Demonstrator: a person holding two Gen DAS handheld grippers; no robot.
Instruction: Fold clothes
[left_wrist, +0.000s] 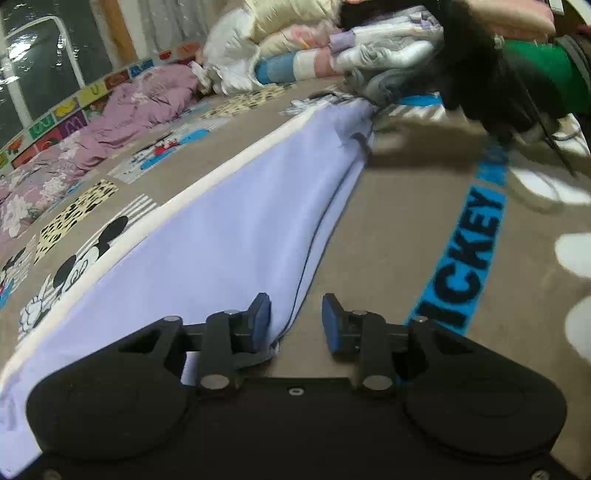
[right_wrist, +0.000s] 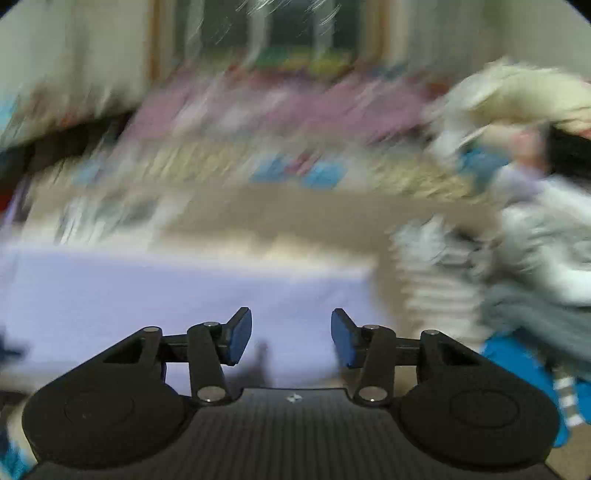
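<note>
the left gripper (left_wrist: 295, 317), black with blue rubber pads, points down at a slant over the near end of a long, smooth pale lavender garment with a cream edge band (left_wrist: 236, 206). its jaws stand apart; the fabric's folded edge lies against the left pad, but i cannot tell whether it is pinched. the garment stretches away across a tan fleecy blanket printed with cartoon mice (left_wrist: 406, 229) toward a far heap of crumpled, soft clothes and bedding (left_wrist: 369, 48). a rumpled mauve floral quilt (left_wrist: 110, 122) lies far left. the right gripper (right_wrist: 291, 336) hovers over the same lavender cloth, jaws apart with nothing between them; its view is heavily blurred.
</note>
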